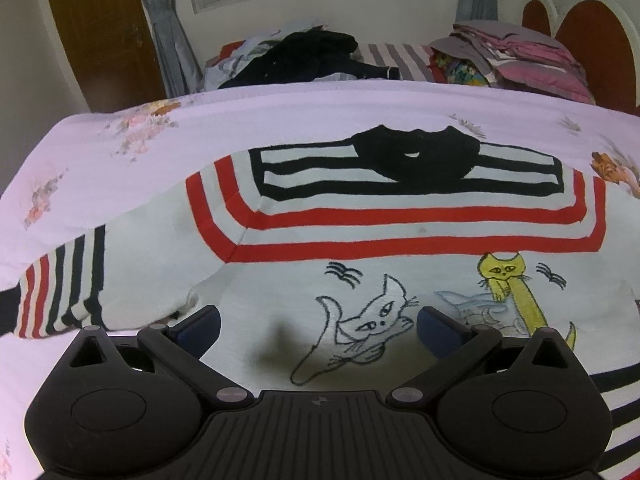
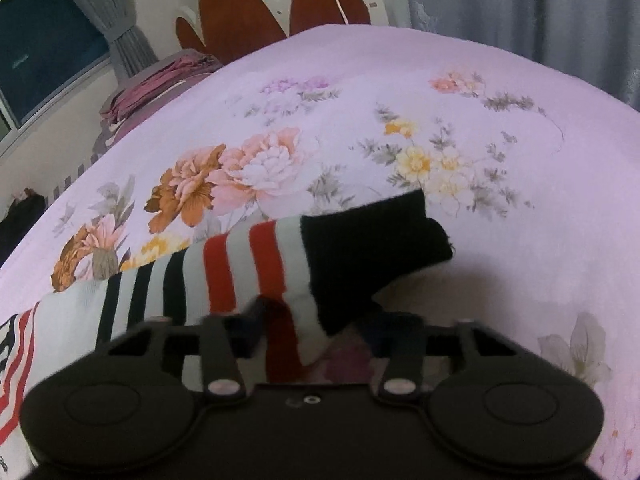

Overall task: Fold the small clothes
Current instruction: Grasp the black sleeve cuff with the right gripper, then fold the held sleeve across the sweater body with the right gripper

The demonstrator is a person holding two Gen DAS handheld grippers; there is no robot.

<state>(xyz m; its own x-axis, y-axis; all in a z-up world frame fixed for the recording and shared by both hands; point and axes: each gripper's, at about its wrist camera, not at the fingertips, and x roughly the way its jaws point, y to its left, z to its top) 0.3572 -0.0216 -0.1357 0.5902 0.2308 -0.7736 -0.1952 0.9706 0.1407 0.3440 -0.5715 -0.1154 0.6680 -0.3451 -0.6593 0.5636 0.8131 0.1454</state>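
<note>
1. Nearest in the left wrist view, the left gripper was seen with its two dark fingers spread wide apart, and nothing was held between them.
2. Between and just beyond those fingers, the white front of a small sweater was laid flat, with a drawn white cat lying in the gap and a yellow cat just past the finger on the picture's right.
3. Farther on, the sweater's chest was crossed by red and black stripes, and its black collar was pointed away from the camera.
4. A striped sleeve was spread to the picture's left, beside the left gripper's finger but not touched by it.
5. Nearest in the right wrist view, the right gripper was seen with its jaws drawn close, and the end of the other striped sleeve was caught between them.
6. That sleeve was lifted off the bed near the fingers, and its black cuff was draped just beyond the fingertips, toward the picture's right.
7. Under the sweater, a pale pink floral bedspread was stretched across the bed.
8. At the far end, a dark heap of clothes and a pink folded stack were piled near the headboard.
</note>
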